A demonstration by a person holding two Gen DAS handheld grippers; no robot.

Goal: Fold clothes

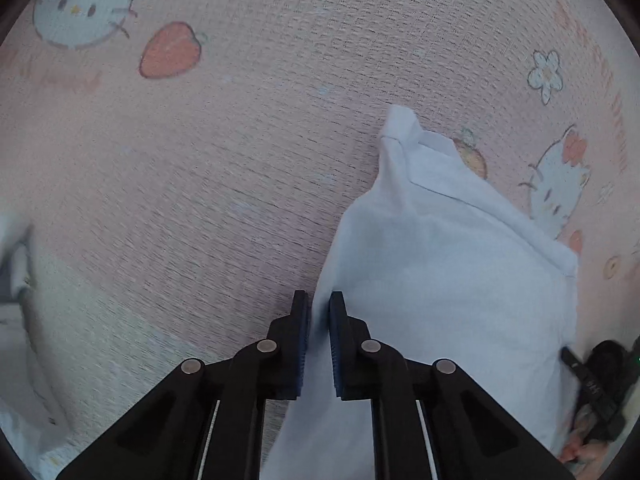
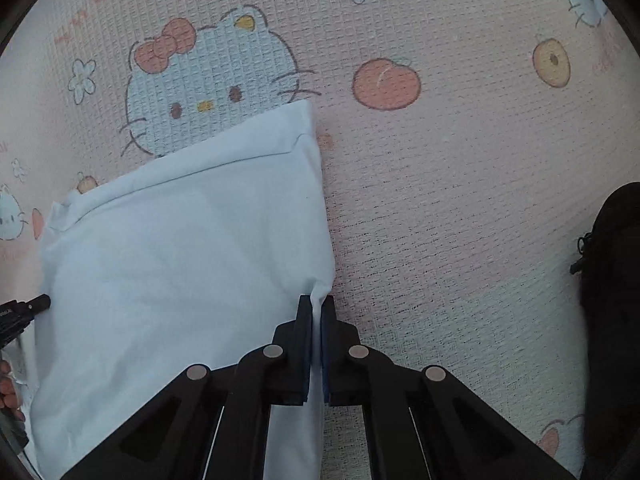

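A pale blue garment (image 1: 448,264) hangs doubled over a pink cartoon-print mat (image 1: 240,152). My left gripper (image 1: 319,304) is shut on its left edge, the cloth pinched between the blue pads. In the right wrist view the same pale blue garment (image 2: 184,256) fills the lower left, and my right gripper (image 2: 317,306) is shut on its right corner, with fabric running down between the fingers. The other gripper's black tip (image 2: 28,308) shows at the far left edge, with fingers of a hand (image 2: 8,388) below it.
The mat (image 2: 440,200) carries cat, strawberry, peach and flower prints. A black object (image 2: 612,300) sits at the right edge of the right wrist view. White cloth (image 1: 20,264) lies at the left edge of the left wrist view. The right gripper's black body (image 1: 600,384) shows at lower right.
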